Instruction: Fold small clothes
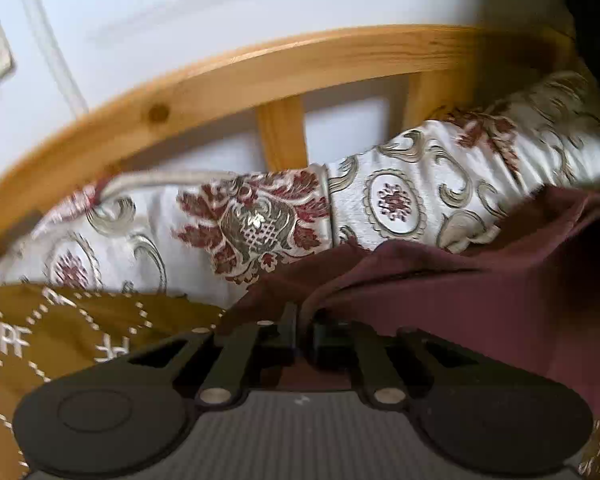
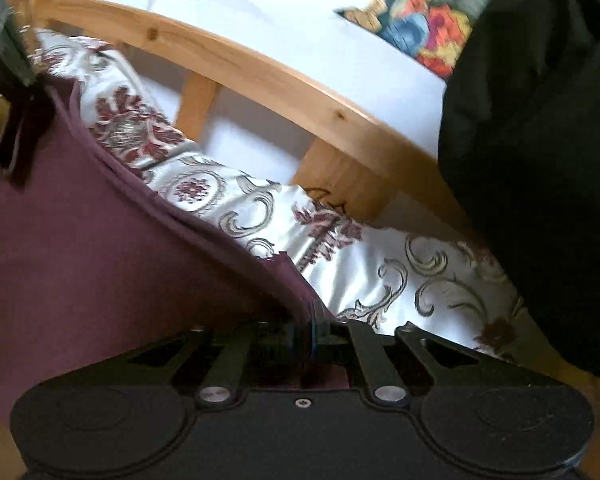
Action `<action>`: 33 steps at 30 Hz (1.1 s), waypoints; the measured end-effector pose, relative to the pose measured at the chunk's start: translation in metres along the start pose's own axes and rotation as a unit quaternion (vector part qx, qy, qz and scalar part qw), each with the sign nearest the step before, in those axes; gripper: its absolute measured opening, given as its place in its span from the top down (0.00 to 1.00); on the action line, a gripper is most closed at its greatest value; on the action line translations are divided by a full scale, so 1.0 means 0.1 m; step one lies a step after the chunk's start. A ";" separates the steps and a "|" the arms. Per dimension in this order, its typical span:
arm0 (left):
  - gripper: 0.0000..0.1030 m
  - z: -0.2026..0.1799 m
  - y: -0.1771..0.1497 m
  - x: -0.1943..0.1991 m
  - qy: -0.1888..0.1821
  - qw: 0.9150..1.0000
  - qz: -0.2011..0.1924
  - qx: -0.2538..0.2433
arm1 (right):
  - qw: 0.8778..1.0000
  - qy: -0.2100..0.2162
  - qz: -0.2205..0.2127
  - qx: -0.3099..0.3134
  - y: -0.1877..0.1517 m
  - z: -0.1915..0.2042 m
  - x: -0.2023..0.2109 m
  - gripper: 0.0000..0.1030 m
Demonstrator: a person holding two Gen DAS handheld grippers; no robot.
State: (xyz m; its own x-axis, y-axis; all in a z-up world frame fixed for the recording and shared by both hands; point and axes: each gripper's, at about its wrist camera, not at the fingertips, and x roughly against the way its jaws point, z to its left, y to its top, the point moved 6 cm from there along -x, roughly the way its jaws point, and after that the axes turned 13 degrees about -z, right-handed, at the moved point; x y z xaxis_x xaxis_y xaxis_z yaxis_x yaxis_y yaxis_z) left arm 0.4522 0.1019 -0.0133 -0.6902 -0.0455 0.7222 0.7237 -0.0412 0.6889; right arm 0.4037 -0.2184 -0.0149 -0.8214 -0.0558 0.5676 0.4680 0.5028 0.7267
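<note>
Both claws are nipped narrow on the maroon garment (image 2: 100,248), and here's the fold in mid-carry. Closest in, the right gripper (image 2: 314,320) has the cloth's hemmed edge running straight up out of its tips, jaws nearly together with fabric between them. The left gripper (image 1: 302,320) likewise pinches a bunched fold right at its tips, the maroon sheet spreading away to its right.

To land this well, I'd say keep the two claws level with each other so the held edge stays taut, lay it down square on the lower layer, and only then let go; letting go early would leave a crooked crease.

Just left of the left claw sits a mustard bedcover (image 1: 40,340) with white stitched diamonds. Beyond both claws lie the cream cushions (image 1: 400,200) with dark red flowers. Behind them stands the pine headboard (image 1: 300,64), then the white wall (image 1: 240,0). Far right of the right claw, a black sleeve (image 2: 540,160) and a bright patterned cloth (image 2: 428,24).

Count: one garment, two claws, two cushions that I can make out, one headboard.
</note>
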 end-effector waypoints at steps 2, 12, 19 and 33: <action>0.71 0.06 -0.01 -0.11 -0.013 0.999 0.004 0.029 | 0.999 -0.001 0.001 -0.034 -0.03 -0.06 -0.02 0.67; 0.04 0.62 0.04 0.14 -0.107 0.972 -0.071 0.195 | 0.994 -0.058 0.007 -0.098 -0.09 -0.22 0.63 0.04; 0.01 0.88 0.01 0.43 -0.093 0.980 -0.121 0.128 | 0.980 -0.123 0.005 -0.153 -0.03 -0.32 0.57 0.01; 0.01 0.05 -0.56 0.22 -0.028 0.986 -0.157 -0.044 | 0.988 -0.118 -0.034 -0.090 -0.59 0.11 0.49 0.01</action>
State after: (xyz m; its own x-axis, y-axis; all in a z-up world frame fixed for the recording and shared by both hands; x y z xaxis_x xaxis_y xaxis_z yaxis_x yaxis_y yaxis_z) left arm 0.3961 0.1083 -0.0354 -0.8779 0.0394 0.4773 0.4690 -0.1309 0.8734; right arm 0.3322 -0.2416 -0.0346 -0.8962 0.1302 0.4241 0.4421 0.3425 0.8290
